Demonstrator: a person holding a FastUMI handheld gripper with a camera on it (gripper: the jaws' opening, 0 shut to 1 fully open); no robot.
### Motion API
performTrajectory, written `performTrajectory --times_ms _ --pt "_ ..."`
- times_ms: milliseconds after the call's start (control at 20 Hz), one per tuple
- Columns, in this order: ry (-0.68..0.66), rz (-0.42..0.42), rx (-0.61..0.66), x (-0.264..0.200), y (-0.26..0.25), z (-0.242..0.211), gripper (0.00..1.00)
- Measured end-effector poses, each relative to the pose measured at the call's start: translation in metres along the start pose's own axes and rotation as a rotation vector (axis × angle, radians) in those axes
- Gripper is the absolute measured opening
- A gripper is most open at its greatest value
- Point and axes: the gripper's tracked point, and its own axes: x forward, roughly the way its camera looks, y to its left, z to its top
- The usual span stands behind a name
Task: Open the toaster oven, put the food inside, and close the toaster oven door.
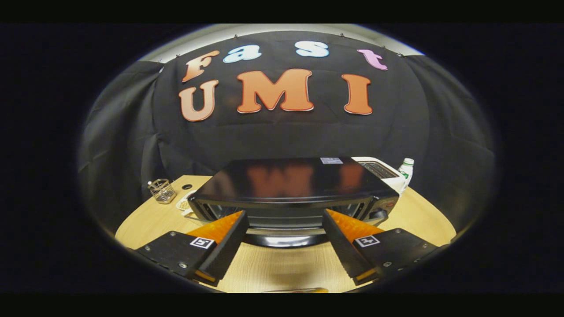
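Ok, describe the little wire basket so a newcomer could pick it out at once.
Start at the big glossy black toaster oven in the middle of the round pale wooden table, just ahead of the open gripper. Look past the oven's left end towards the black cloth wall: the small silver wire basket stands there, the one see-through mesh thing, unlike the flat white item beside it.

A wire basket [161, 190], white toaster [381, 171] and bottle [406, 170] on the table [145, 222].
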Motion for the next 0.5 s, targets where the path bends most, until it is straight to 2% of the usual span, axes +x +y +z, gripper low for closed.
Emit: performTrajectory --times_ms 200,500 --pt "0.161 0.016 0.018 -0.001 0.000 -0.088 1.00" --pt "0.099 0.028 0.029 -0.020 -0.001 -0.098 1.00"
